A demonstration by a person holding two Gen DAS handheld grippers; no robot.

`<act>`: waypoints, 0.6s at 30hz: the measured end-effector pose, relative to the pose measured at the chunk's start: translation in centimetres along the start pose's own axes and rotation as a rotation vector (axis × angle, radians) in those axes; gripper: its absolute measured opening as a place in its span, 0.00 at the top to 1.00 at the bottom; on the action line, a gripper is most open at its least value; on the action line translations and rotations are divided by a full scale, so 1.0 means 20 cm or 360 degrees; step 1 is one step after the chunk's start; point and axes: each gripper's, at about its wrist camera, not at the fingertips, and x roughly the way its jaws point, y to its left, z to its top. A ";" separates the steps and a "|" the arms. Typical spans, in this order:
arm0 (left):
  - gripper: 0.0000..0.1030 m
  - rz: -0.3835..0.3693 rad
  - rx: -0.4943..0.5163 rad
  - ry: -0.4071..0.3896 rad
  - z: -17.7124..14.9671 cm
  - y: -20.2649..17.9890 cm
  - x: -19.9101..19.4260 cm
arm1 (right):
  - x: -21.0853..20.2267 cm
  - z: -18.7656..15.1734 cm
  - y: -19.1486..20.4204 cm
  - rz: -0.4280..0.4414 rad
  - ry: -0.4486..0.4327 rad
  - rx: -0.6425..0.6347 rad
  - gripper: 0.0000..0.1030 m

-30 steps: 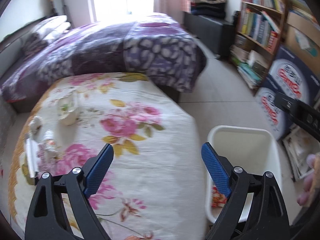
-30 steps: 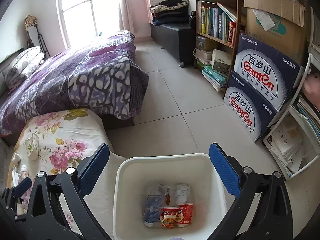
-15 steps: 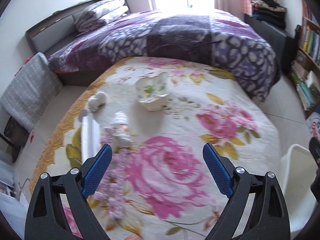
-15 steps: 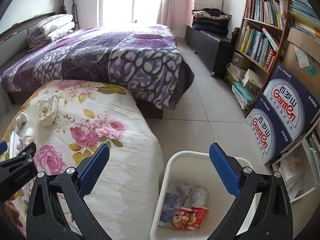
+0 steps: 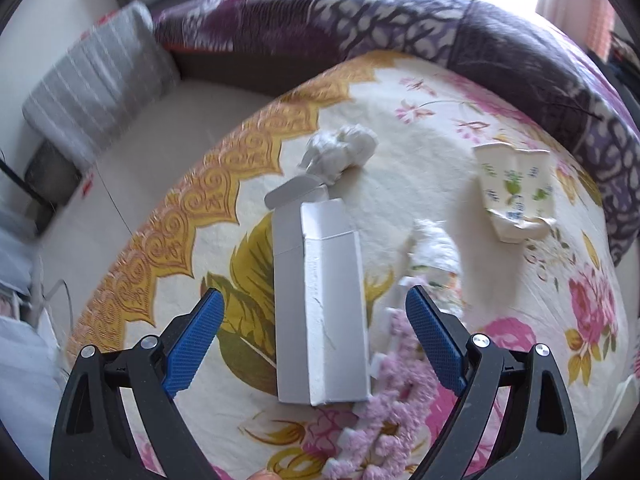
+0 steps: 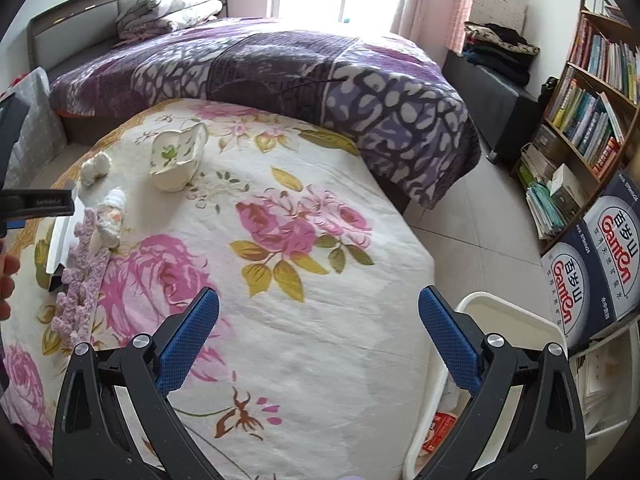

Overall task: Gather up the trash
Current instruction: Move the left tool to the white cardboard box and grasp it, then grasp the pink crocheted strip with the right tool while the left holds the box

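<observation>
A long white carton (image 5: 320,304) with an open flap lies on the floral cover, between the open fingers of my left gripper (image 5: 316,340), which hovers just above it. A crumpled white tissue (image 5: 340,152) lies beyond it, a squashed floral paper cup (image 5: 516,196) to the right, and a small crumpled wrapper (image 5: 436,244) beside the carton. My right gripper (image 6: 320,340) is open and empty over the cover. The white bin (image 6: 508,320) stands at lower right with trash inside. The cup (image 6: 176,160), tissue (image 6: 95,167) and carton (image 6: 60,240) also show in the right wrist view.
A fluffy lilac strip (image 5: 396,400) lies right of the carton. The purple-covered bed (image 6: 260,60) is behind. A bookshelf (image 6: 592,112) and stacked water boxes (image 6: 596,264) stand on the right beside the tiled floor (image 6: 472,224). A grey cushion (image 5: 100,80) sits far left.
My left gripper swung left from the bin, across the cover, down over the white carton. My right gripper turned left from above the bin toward the floral cover. Both stayed open.
</observation>
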 end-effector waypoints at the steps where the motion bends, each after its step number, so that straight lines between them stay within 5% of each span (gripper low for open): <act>1: 0.13 -0.0017 -0.0025 0.0030 0.01 0.02 0.03 | 0.00 0.00 0.03 0.0021 0.0006 -0.0021 0.07; 8: 0.13 -0.0305 -0.0221 0.0369 0.00 0.18 0.28 | 0.04 -0.04 0.22 0.0288 0.0089 -0.0113 0.07; 11: 0.39 -0.0367 -0.0264 0.0316 0.00 0.24 0.24 | 0.06 -0.05 0.31 0.0411 0.0126 -0.0143 0.07; 13: 0.42 -0.0455 -0.0316 0.0316 0.00 0.30 0.22 | 0.06 -0.06 0.38 0.0468 0.0141 -0.0172 0.07; 18: 0.44 -0.0414 -0.0355 0.0227 0.00 0.43 0.12 | 0.07 -0.08 0.60 0.0553 0.0178 -0.0243 0.07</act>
